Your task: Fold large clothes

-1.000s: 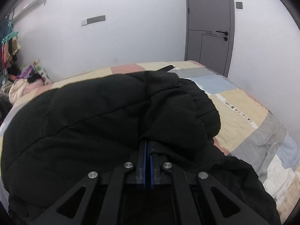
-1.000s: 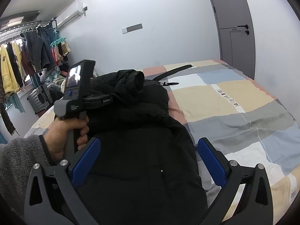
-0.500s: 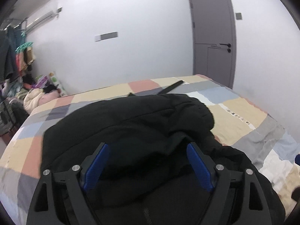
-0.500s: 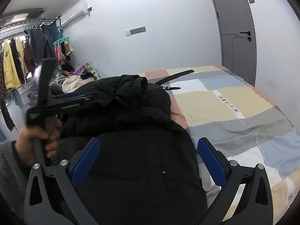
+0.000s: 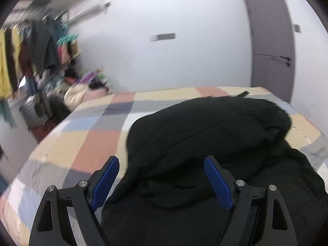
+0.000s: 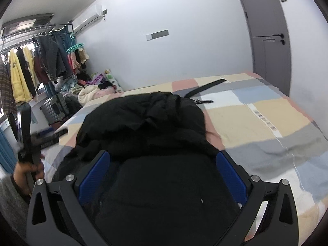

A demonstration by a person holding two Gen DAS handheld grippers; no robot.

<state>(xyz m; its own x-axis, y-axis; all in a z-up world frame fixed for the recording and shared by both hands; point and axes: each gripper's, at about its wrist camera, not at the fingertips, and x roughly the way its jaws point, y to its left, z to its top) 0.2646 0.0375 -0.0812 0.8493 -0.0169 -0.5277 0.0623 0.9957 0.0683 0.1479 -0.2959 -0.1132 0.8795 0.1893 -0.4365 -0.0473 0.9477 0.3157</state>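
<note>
A large black padded jacket [image 5: 209, 135] lies bunched on the patchwork bed [image 5: 82, 135], one part folded over onto the rest. My left gripper [image 5: 162, 182] is open and empty, above the jacket's near left edge. In the right wrist view the jacket [image 6: 155, 135] fills the middle. My right gripper [image 6: 162, 176] is open and empty, its blue pads wide apart over the jacket's near part. The left gripper [image 6: 34, 141] shows at the far left of that view, held in a hand off the jacket's left side.
A black belt [image 6: 205, 86] lies on the bed [image 6: 266, 123] beyond the jacket. A clothes rack [image 6: 30, 67] with hanging garments, a suitcase [image 6: 55, 106] and heaped clothes stand left of the bed. A grey door [image 6: 266, 30] is at the back right.
My left gripper let go of the jacket fold, opened and drew back to the left. The folded part now lies on the jacket. My right gripper stayed open and barely moved.
</note>
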